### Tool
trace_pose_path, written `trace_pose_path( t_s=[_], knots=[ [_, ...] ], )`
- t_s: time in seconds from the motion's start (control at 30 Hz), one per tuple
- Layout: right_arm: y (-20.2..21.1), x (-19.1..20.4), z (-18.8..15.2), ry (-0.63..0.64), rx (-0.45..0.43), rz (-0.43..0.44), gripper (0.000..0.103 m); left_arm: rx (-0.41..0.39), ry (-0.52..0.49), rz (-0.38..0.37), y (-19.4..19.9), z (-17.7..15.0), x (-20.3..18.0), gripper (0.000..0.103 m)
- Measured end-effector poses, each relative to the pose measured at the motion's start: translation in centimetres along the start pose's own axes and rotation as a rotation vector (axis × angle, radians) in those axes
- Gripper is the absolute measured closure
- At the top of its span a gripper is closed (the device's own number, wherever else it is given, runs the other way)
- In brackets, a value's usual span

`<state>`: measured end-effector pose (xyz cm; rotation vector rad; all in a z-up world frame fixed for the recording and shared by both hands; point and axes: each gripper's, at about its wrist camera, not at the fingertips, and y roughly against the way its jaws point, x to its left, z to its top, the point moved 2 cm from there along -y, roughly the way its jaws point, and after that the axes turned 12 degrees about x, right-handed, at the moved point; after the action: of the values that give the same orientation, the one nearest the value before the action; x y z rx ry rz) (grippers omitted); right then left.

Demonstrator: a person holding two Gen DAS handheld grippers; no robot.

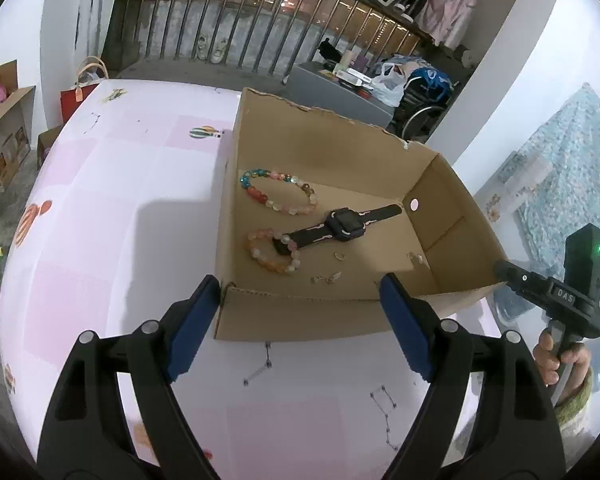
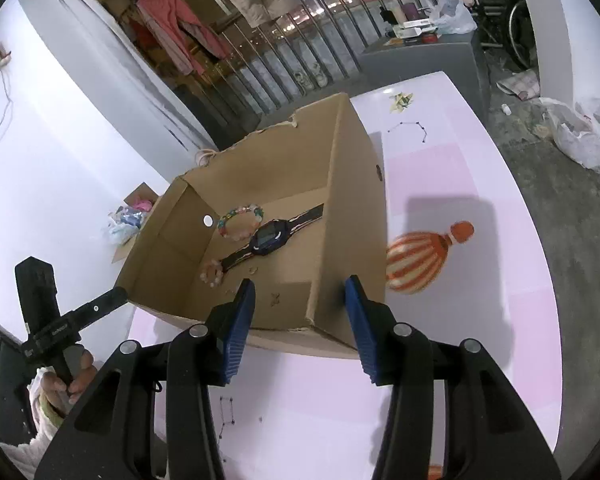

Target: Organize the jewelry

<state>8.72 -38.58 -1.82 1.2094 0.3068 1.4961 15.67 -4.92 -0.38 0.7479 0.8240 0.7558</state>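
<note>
Pale pink sheeting printed with balloons is covering the worktop [image 1: 100,216], and an open cardboard box [image 1: 300,316] is sitting on it, holding the jewelry. Both grippers are hanging outside the box with fingers spread wide, gripping nothing — the left gripper [image 1: 300,332] at its near wall, the right gripper [image 2: 300,328] at a near corner. From the left gripper, the black watch [image 1: 342,224] is lying at about 12 o'clock, its long axis running from 8 to 2 o'clock, one strap end crossing a peach bead bracelet [image 1: 274,250]; a multicoloured bead bracelet [image 1: 278,196] is resting beyond. The left looks nearer. Only the left view is showing the small earrings [image 1: 326,278] clearly; the right view alone shows the box's outer side wall.
</note>
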Motion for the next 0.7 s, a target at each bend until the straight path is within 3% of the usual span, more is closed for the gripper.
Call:
trace_pose_path(
  t_s=[0.47, 0.63, 0.7],
  knots=[
    [1.8, -0.2, -4.0, -0.026, 0.0, 0.034, 0.056, 0.011, -0.001, 0.003, 2.4, -4.9, -1.4, 0.026],
    [1.9, 0.2, -4.5, -0.02, -0.016, 0.006, 0.056, -0.014, -0.012, 0.033, 2.6, -5.3, -1.6, 0.025],
    [2.3, 0.4, -5.3, -0.029, -0.028, 0.002, 0.056, -0.045, -0.016, 0.079, 3.3, -5.4, -1.6, 0.024]
  ],
)
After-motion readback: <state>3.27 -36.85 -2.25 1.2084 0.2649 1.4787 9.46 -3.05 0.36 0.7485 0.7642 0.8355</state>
